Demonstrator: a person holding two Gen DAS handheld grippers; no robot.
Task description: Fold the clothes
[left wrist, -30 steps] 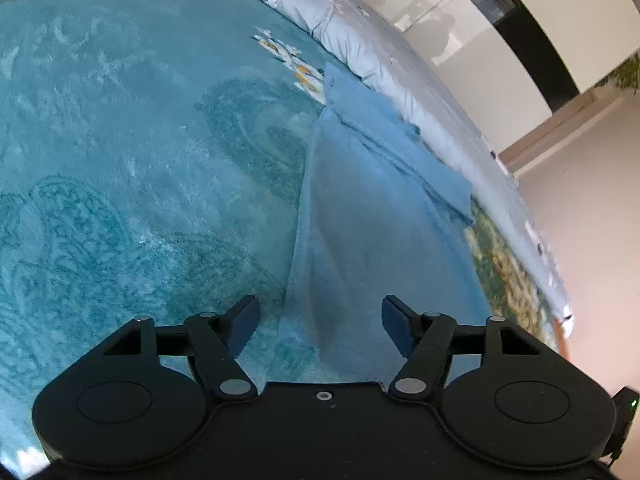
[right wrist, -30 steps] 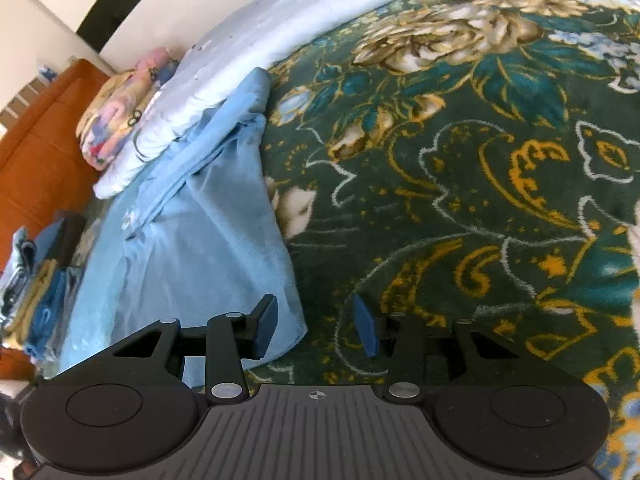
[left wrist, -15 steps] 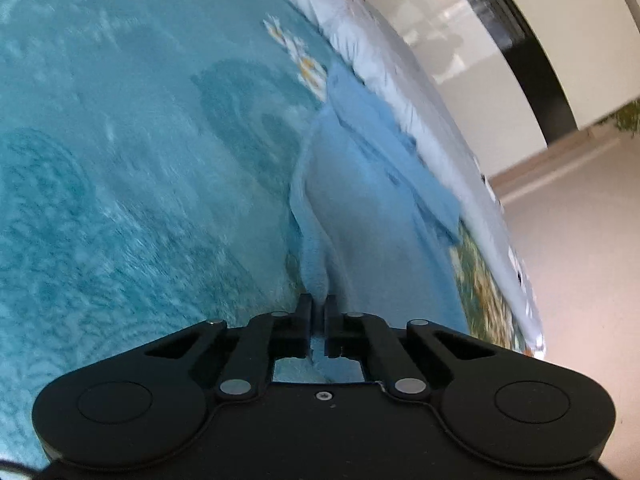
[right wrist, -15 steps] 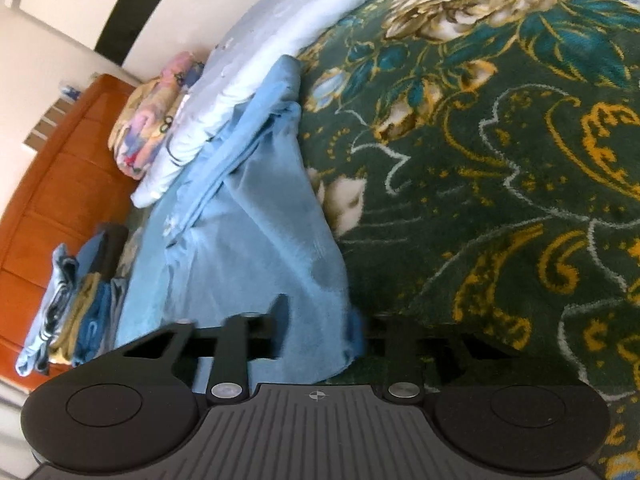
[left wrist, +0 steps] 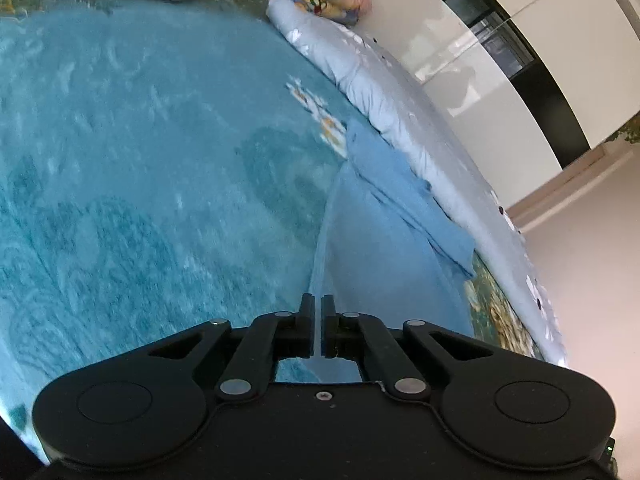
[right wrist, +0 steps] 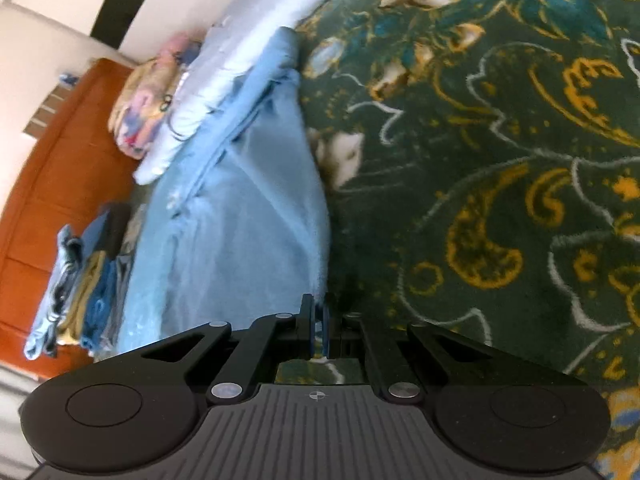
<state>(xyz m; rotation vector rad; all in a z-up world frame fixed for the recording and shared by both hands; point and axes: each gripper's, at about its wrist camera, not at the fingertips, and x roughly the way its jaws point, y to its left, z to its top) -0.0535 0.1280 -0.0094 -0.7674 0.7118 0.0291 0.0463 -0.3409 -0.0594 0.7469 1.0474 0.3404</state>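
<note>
Both tongs are closed on cloth: the left tongs (left wrist: 318,320) pinch one near edge of the light blue fabric garment (left wrist: 384,248), and the right tongs (right wrist: 318,322) pinch its other near corner. The garment lies on the bed with the dark green floral blanket (right wrist: 480,160), its far part against the rolled pale grey quilt (left wrist: 400,112), its near part raised and stretched.

To do this fold well, I think both tongs should travel together at the same height, so the edge stays straight, and should land squarely on the far part.

Only the right view shows the orange wooden headboard (right wrist: 60,168) and the whole pile of folded clothes (right wrist: 80,280) at the left. Only the left view shows the white wall with a black stripe (left wrist: 500,48).
</note>
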